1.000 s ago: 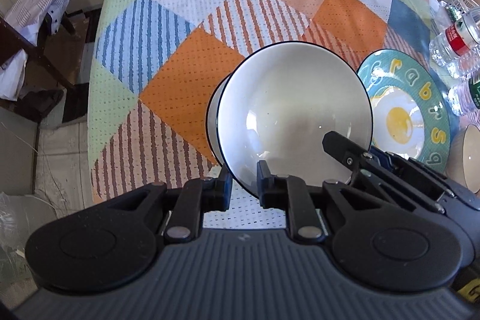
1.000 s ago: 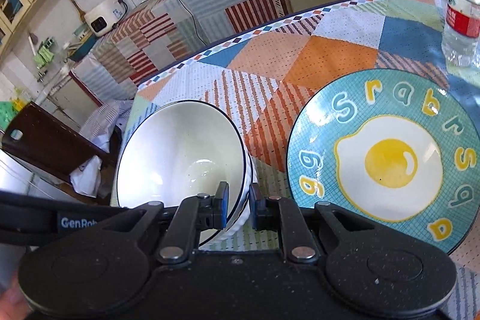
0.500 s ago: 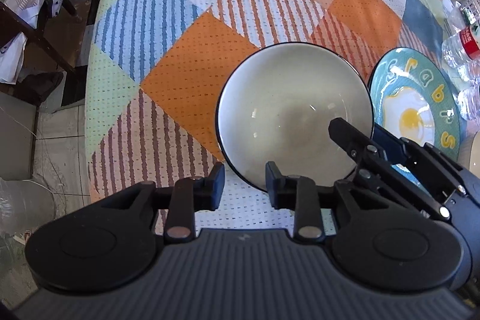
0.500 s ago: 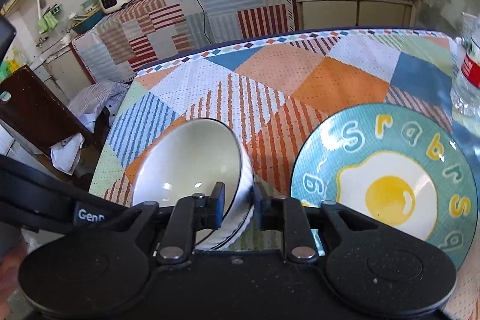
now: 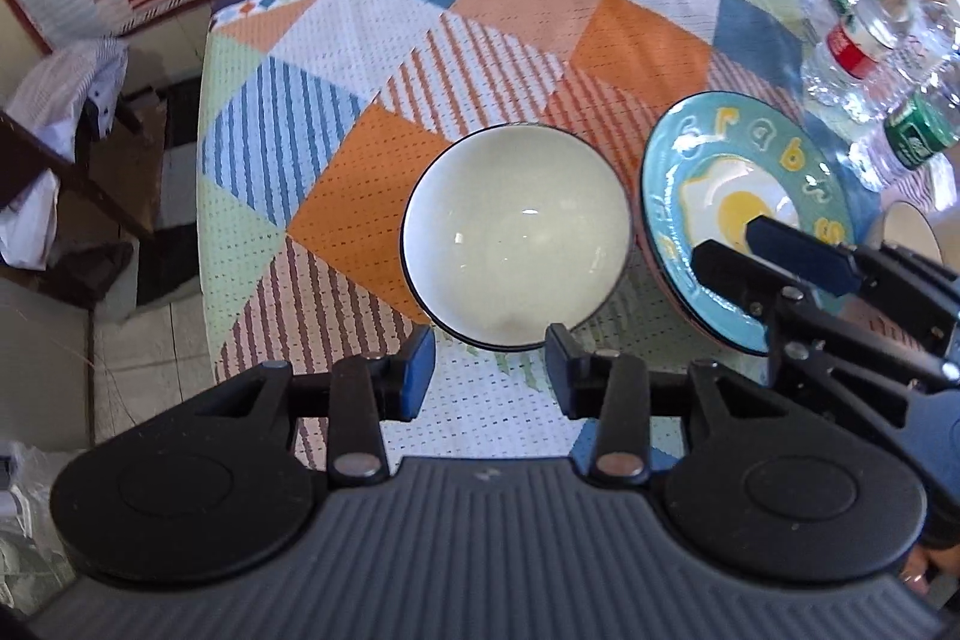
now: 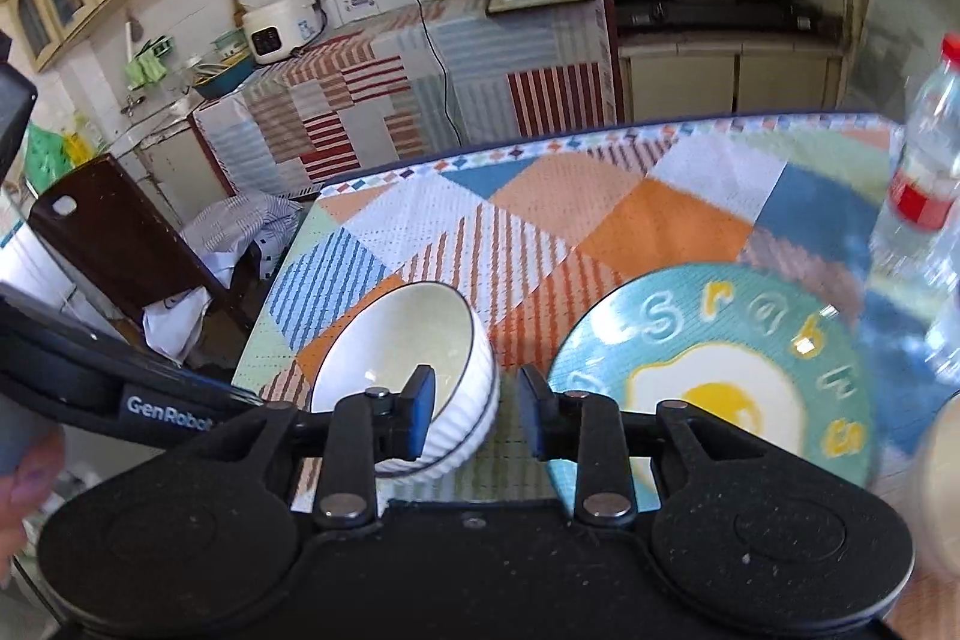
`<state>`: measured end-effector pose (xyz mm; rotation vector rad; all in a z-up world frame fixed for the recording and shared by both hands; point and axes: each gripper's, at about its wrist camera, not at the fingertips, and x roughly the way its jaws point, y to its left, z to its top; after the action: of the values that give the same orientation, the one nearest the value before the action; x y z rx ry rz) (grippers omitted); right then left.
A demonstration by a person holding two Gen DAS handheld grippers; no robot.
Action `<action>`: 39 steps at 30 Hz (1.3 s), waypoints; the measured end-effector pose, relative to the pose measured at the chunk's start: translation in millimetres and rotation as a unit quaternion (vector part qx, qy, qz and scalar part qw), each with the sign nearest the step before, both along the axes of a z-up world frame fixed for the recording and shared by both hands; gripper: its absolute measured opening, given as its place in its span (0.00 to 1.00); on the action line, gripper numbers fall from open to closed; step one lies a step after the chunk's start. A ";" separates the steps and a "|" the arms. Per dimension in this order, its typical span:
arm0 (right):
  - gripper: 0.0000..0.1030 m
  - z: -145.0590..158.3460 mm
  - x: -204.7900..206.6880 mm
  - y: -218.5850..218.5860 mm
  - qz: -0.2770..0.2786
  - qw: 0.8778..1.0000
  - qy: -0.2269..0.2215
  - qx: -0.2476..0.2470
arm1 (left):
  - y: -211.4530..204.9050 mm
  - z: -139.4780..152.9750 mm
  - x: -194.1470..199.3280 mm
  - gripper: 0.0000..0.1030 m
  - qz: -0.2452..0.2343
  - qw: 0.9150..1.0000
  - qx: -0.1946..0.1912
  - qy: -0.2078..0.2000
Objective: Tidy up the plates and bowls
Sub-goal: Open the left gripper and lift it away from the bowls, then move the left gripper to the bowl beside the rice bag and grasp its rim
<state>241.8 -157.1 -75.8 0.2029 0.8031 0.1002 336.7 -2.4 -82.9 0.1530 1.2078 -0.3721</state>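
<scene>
On egg plate [image 6: 714, 364], "Srabrs", gripper arm "GenRobot"

A table [image 5: 372, 40] under a patchwork cloth carried a white bowl [image 5: 516, 244] at centre, a fried-egg plate [image 5: 696, 148] at three o'clock beside it, and water bottles [image 5: 864, 40] at two o'clock.

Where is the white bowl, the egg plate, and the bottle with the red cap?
white bowl [image 5: 516, 238], left wrist view, on its inside bottom.
egg plate [image 6: 720, 400], right wrist view, on the yellow yolk.
bottle with the red cap [image 5: 864, 34], left wrist view, on its clear body.
</scene>
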 end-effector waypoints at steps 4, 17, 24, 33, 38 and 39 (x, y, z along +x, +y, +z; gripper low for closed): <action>0.43 26.2 -21.6 -8.0 0.004 0.999 -0.018 -0.032 | -4.0 22.5 -19.9 0.38 -0.021 1.000 -0.007 -0.019; 0.69 70.0 -101.4 -42.8 -0.020 0.993 -0.056 -0.097 | -34.9 74.7 -82.6 0.48 -0.092 0.994 -0.023 -0.063; 0.91 62.9 -131.8 -71.2 -0.053 0.991 -0.051 -0.113 | -70.9 76.4 -102.6 0.61 -0.132 0.989 -0.026 -0.063; 0.94 17.6 -147.5 -102.6 -0.117 0.986 -0.033 -0.112 | -126.7 51.9 -104.0 0.79 -0.158 0.986 -0.025 -0.052; 0.94 -15.1 -151.0 -117.1 -0.167 0.980 -0.028 -0.103 | -161.6 36.0 -98.8 0.85 -0.171 0.983 -0.023 -0.055; 0.94 -21.3 -151.5 -120.6 -0.181 0.978 -0.028 -0.097 | -169.9 32.5 -97.7 0.85 -0.173 0.983 -0.023 -0.059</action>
<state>90.3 -277.7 -97.1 0.1577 0.7045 -0.3145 239.0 -172.3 -50.5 0.3426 1.0541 -0.6853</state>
